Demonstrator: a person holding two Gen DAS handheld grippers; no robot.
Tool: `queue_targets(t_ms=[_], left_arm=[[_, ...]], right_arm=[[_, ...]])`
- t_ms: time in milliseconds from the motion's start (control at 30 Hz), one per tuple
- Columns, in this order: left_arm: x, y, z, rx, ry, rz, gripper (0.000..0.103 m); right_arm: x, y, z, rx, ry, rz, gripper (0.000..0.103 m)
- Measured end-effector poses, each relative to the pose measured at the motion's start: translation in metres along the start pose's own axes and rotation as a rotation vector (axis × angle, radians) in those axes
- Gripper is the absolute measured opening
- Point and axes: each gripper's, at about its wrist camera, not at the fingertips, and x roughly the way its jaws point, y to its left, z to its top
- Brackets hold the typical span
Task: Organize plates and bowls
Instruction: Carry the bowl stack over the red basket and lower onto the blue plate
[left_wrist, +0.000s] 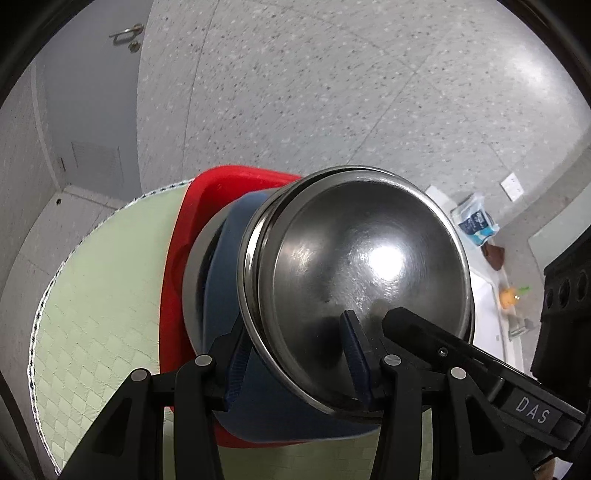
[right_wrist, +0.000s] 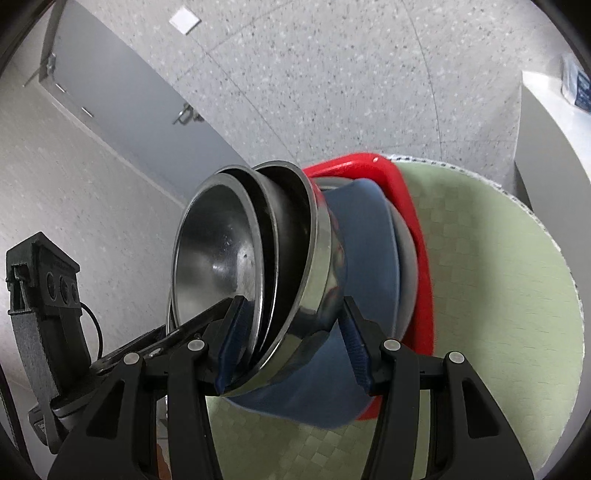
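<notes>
Left gripper clamped on steel bowl rim, right gripper gripping the stack — blue bowl, red tray

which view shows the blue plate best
The right wrist view. There the blue plate shows its curved rim and broad face between the steel bowls and the red tray. In the left wrist view the top bowl covers most of it, leaving only a blue sliver.
</notes>
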Motion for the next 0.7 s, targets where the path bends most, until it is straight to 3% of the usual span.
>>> queue_targets(t_ms=[700], left_arm=[[0.037, -0.004, 0.031, -0.017, 0.053, 0.004, 0.041]], right_arm=[[0.015, 0.006, 0.007, 0.001, 0.057, -0.099, 0.054]])
